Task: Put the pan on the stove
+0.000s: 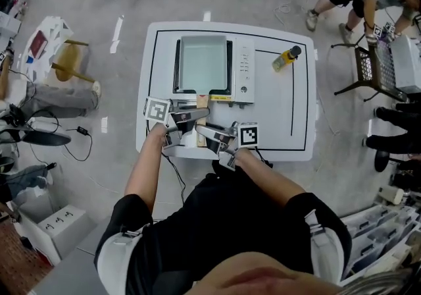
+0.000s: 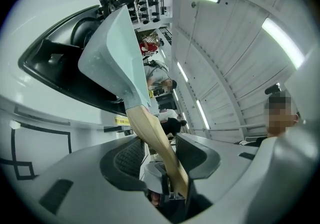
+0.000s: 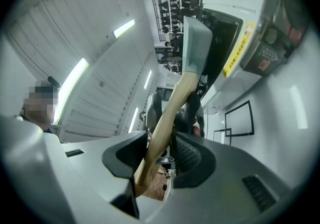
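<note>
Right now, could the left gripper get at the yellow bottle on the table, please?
Probably not directly. The left gripper has the wooden handle of the pan between its open jaws, and the stove stands between it and the yellow bottle; the right gripper, shut on that handle, crowds it.

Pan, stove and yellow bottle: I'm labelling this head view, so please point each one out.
Pan (image 1: 204, 63), head view, on its pale green inner floor.
Stove (image 1: 244, 70), head view, on its white control panel.
Yellow bottle (image 1: 285, 58), head view, on its yellow body.
</note>
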The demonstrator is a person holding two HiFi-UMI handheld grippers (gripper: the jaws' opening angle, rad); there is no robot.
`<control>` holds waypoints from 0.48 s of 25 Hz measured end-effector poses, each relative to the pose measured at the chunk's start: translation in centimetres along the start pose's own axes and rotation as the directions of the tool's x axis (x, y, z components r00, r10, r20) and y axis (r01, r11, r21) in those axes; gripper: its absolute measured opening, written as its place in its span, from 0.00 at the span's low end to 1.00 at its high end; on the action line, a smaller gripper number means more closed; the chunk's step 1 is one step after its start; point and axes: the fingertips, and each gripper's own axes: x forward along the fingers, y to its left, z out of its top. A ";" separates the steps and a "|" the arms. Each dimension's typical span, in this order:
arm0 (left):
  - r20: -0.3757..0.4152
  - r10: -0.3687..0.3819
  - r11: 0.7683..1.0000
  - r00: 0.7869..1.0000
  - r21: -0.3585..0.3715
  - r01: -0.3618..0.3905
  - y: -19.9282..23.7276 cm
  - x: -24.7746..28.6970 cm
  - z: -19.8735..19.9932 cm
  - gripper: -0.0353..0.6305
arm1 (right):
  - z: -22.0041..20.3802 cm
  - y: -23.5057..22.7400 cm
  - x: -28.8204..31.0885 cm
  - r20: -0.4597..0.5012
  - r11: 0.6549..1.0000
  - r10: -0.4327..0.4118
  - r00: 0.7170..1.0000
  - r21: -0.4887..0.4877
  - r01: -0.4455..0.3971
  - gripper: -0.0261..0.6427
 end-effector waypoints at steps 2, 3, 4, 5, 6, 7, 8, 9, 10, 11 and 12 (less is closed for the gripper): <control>0.009 0.013 1.000 1.000 0.000 -0.013 -0.4 0.1 -0.5 0.36 | -0.3 0.9 -0.2 -0.001 1.000 0.014 1.000 -0.016 -0.014 0.26; 0.017 0.021 0.999 1.000 -0.025 -0.021 -0.7 0.2 -0.9 0.36 | -0.4 1.5 -0.4 -0.005 1.000 0.017 1.000 -0.026 -0.017 0.26; 0.036 0.026 0.996 0.999 -0.086 -0.023 -1.0 0.2 -1.2 0.36 | -0.4 1.9 -0.6 -0.011 0.999 0.018 1.000 -0.027 -0.018 0.26; 0.062 0.025 0.986 0.998 -0.166 -0.014 -1.3 0.2 -1.3 0.37 | -0.3 2.0 -0.7 -0.017 1.000 0.018 1.000 -0.021 -0.018 0.27; 0.088 0.020 0.976 0.996 -0.219 0.000 -1.5 0.1 -1.2 0.37 | -0.2 2.0 -0.8 -0.023 1.000 0.020 1.000 -0.010 -0.020 0.28; 0.106 0.015 0.973 0.994 -0.232 0.010 -1.5 -0.1 -1.0 0.38 | -0.1 1.7 -0.9 -0.024 1.000 0.021 0.999 0.003 -0.021 0.30; 0.117 0.013 0.975 0.993 -0.224 0.013 -1.4 -0.4 -1.0 0.38 | 0.0 1.5 -1.1 -0.021 1.000 0.022 1.000 0.015 -0.022 0.32; 0.128 0.014 0.977 0.992 -0.213 0.014 -1.2 -0.7 -1.1 0.39 | 0.1 1.3 -1.3 -0.015 0.999 0.023 1.000 0.024 -0.022 0.33; 0.143 0.014 0.978 0.990 -0.206 0.016 -1.2 -1.2 -1.2 0.39 | 0.1 1.2 -1.6 -0.009 0.999 0.020 1.000 0.027 -0.020 0.33; 0.163 0.015 0.979 0.987 -0.201 0.018 -1.3 -1.8 -1.3 0.39 | 0.2 1.2 -2.0 -0.007 1.000 0.012 1.000 0.025 -0.012 0.33; 0.188 0.022 0.980 0.982 -0.198 0.016 -1.3 -2.4 -1.3 0.39 | 0.2 1.1 -2.6 -0.007 1.000 -0.002 1.000 0.017 0.003 0.33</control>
